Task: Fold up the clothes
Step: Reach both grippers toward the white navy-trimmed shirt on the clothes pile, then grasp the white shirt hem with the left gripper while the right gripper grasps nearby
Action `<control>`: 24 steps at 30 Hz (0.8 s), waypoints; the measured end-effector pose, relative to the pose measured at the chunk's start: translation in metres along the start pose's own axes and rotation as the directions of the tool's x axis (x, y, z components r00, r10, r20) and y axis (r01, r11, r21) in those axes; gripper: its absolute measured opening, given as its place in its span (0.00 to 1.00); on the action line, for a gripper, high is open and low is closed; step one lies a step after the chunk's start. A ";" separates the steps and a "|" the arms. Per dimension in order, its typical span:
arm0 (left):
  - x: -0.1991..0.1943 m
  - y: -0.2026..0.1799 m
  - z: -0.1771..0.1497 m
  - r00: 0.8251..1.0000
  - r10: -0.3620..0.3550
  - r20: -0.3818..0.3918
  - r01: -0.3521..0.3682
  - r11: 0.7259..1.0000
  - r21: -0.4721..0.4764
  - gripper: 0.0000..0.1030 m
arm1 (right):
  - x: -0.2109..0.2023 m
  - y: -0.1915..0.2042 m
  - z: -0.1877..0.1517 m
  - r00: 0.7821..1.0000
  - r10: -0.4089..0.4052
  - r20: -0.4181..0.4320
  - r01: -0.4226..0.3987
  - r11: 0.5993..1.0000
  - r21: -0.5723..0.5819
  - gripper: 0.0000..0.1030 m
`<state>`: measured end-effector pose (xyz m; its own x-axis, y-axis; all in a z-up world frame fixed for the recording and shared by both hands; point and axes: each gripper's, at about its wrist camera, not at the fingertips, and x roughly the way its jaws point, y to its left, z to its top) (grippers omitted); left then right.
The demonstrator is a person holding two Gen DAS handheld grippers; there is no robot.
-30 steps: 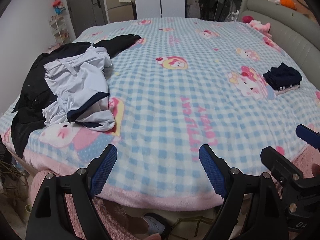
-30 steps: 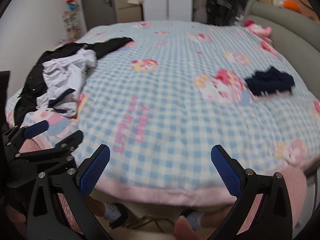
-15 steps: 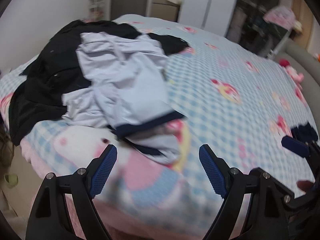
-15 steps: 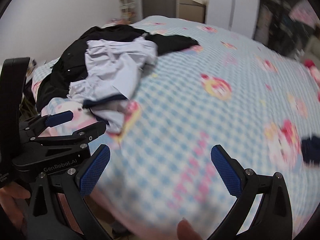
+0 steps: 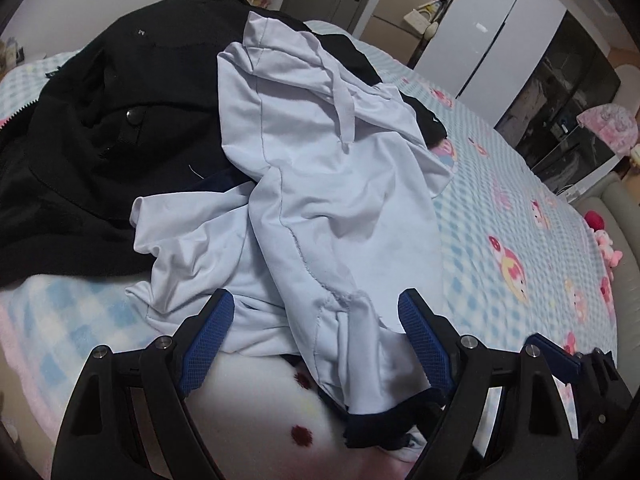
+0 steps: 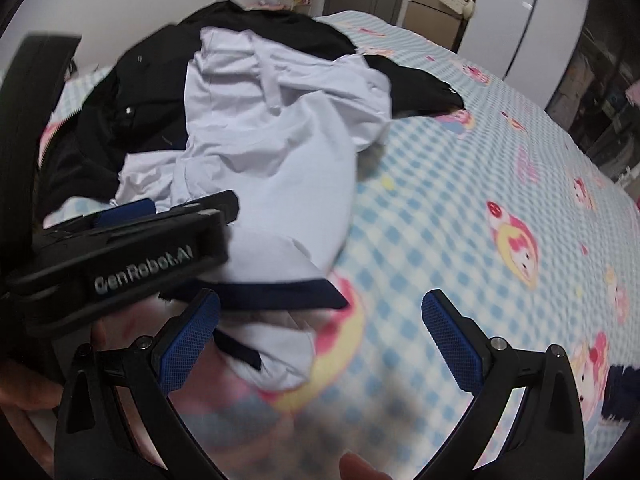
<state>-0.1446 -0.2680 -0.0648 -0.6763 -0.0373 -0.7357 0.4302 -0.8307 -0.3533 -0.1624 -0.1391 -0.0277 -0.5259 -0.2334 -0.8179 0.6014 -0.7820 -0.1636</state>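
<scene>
A crumpled white garment with navy trim (image 5: 320,208) lies on a black jacket (image 5: 100,120) at the bed's near left corner. My left gripper (image 5: 316,340) is open, its jaws standing either side of the white garment's lower fold, just above it. It also shows in the right wrist view (image 6: 132,240), over the garment's left part. My right gripper (image 6: 320,340) is open and empty, to the right of the left one, over the white garment's (image 6: 280,160) navy hem (image 6: 280,292). The black jacket (image 6: 132,112) lies behind.
The bed carries a blue-and-white checked blanket with cartoon prints (image 5: 520,220), which stretches away to the right. A dark folded item (image 6: 624,392) lies at the right edge of the right wrist view. White wardrobes (image 5: 500,20) and a door stand beyond the bed.
Both grippers have swung left and moved in close to the clothes pile, from a wide view of the bed to right above the white garment. Both stay open.
</scene>
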 end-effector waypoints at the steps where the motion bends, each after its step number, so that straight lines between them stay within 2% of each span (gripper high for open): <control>1: 0.002 0.001 -0.001 1.000 -0.001 -0.002 0.001 1.000 0.005 0.84 | 0.008 0.003 0.002 1.000 0.003 -0.008 -0.003 1.000 -0.002 0.99; 4: 0.012 0.002 -0.005 1.000 -0.004 -0.030 0.005 1.000 0.027 0.84 | 0.034 0.007 0.006 0.999 0.026 -0.040 -0.025 1.000 0.015 0.99; 9: 0.032 0.002 -0.008 0.996 -0.002 -0.094 0.006 0.999 0.042 0.81 | 0.066 0.000 0.004 0.990 0.114 -0.085 -0.105 0.989 0.103 0.98; 10: 0.034 0.002 -0.008 0.996 -0.002 -0.093 0.006 0.999 0.043 0.79 | 0.070 -0.001 0.002 0.988 0.129 -0.091 -0.117 0.986 0.118 0.98; 13: 0.029 -0.005 -0.007 0.999 -0.013 -0.042 0.016 0.998 0.066 0.57 | 0.076 -0.011 -0.005 0.975 0.198 -0.105 -0.177 0.968 0.175 0.95; 14: 0.026 -0.009 -0.007 0.999 -0.026 -0.020 0.028 0.996 0.083 0.46 | 0.074 -0.014 -0.006 0.970 0.223 -0.100 -0.203 0.963 0.180 0.84; 15: 0.022 -0.014 -0.007 0.999 -0.040 0.001 0.039 0.994 0.100 0.42 | 0.069 -0.016 -0.006 0.968 0.236 -0.088 -0.218 0.960 0.176 0.69; 16: 0.019 -0.018 -0.007 0.998 -0.053 0.020 0.051 0.992 0.117 0.40 | 0.061 -0.017 -0.006 0.970 0.234 -0.067 -0.221 0.962 0.161 0.61; 17: 0.016 -0.022 -0.007 0.997 -0.067 0.035 0.062 0.989 0.133 0.35 | 0.052 -0.018 -0.006 0.973 0.228 -0.043 -0.220 0.965 0.141 0.40; 18: 0.013 -0.027 -0.007 0.996 -0.083 0.040 0.076 0.986 0.146 0.32 | 0.044 -0.018 -0.006 0.976 0.216 -0.024 -0.212 0.970 0.116 0.25; 21: 0.003 -0.037 -0.009 0.991 -0.131 0.043 0.121 0.975 0.185 0.27 | 0.024 -0.019 -0.009 0.983 0.181 0.015 -0.181 0.981 0.070 0.09; 24: -0.015 -0.049 -0.022 0.985 -0.165 0.047 0.148 0.956 0.254 0.23 | 0.003 -0.033 -0.023 0.985 0.163 0.048 -0.166 0.984 0.070 0.06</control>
<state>-0.1425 -0.2145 -0.0495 -0.7651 0.0740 -0.6396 0.1594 -0.9407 -0.2995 -0.1695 -0.1008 -0.0374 -0.4487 -0.3853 -0.8064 0.6370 -0.7708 0.0138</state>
